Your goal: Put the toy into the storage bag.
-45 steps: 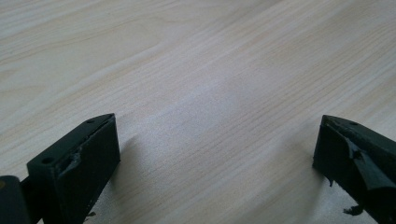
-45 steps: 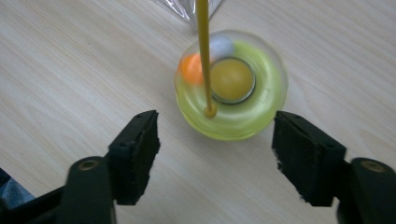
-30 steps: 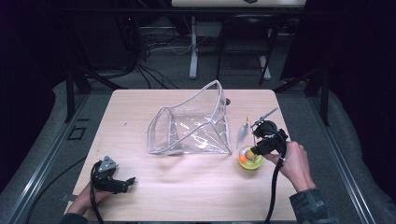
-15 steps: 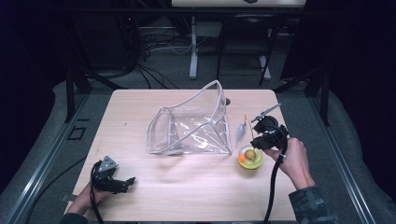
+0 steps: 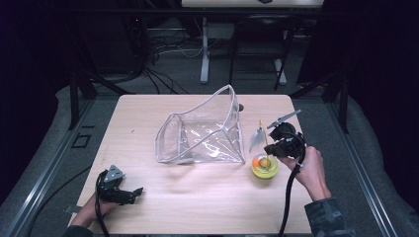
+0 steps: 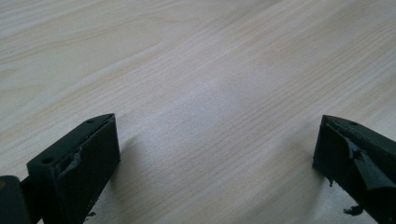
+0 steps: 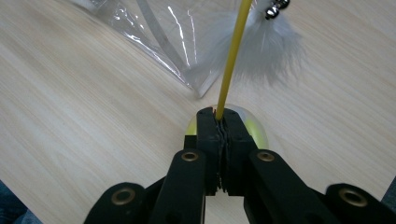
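A clear plastic bag (image 5: 202,133) lies open in the middle of the wooden table (image 5: 148,111); one corner of the bag (image 7: 154,32) appears in the right gripper view. Just right of it sits a small yellow dish (image 5: 265,167) holding an orange ball (image 5: 257,161). My right gripper (image 5: 269,149) is shut on a thin yellow stick (image 7: 231,56) that ends in white feathers (image 7: 261,51) and small bells (image 7: 276,6). The feathers (image 5: 256,138) hang just above the table beside the bag. My left gripper (image 5: 136,190) rests open near the front left edge, nothing between its fingers (image 6: 77,158).
The yellow dish (image 7: 257,128) lies directly under my right gripper's tip. A small dark knob (image 5: 241,106) sits behind the bag. Bare wood spans the front of the table between the two hands. Cables and stand legs lie on the floor beyond the far edge.
My right gripper has lifted a little up and away with the stick, and the feathered end has risen beside the bag. The left gripper has stayed put.
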A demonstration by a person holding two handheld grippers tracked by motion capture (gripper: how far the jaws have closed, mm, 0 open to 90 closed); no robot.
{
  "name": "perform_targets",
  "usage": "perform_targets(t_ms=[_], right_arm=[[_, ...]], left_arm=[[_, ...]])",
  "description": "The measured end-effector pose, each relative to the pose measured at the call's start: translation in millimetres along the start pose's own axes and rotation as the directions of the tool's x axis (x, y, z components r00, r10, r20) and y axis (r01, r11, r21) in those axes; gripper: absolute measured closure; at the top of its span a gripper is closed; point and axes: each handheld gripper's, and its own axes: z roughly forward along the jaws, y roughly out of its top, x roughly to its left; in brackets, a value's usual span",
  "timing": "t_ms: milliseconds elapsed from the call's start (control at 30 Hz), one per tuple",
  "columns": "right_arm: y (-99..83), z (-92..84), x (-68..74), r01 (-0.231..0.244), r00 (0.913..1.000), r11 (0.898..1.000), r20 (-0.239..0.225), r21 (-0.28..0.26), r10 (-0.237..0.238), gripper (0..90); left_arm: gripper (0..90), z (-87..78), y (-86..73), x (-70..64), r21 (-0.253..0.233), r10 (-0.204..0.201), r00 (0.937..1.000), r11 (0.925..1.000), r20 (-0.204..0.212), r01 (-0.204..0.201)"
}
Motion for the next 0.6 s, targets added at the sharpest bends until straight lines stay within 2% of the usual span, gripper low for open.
perform_targets(t_ms=[333, 467, 600], right_arm=[[0.1, -2.0, -3.1, -0.006, 1.0, 1.0, 0.003, -0.005, 0.006, 88.6], [0.3, -2.2, -3.1, -0.01, 0.9999, 1.0, -0.009, -0.012, 0.01, 88.7], [1.2, -4.0, -3.7, -0.001, 1.0, 1.0, 0.003, -0.002, 0.001, 88.7]], left_arm=[[0.2, 0.2, 0.0, -0.1, -0.001, -0.003, 1.0, 1.0, 0.001, 0.003], [0.2, 0.1, 0.1, 0.2, 0.0, 0.0, 1.0, 1.0, 0.001, 0.0], [0.2, 0.1, 0.1, 0.1, -0.001, 0.0, 1.0, 1.0, 0.001, 0.0]])
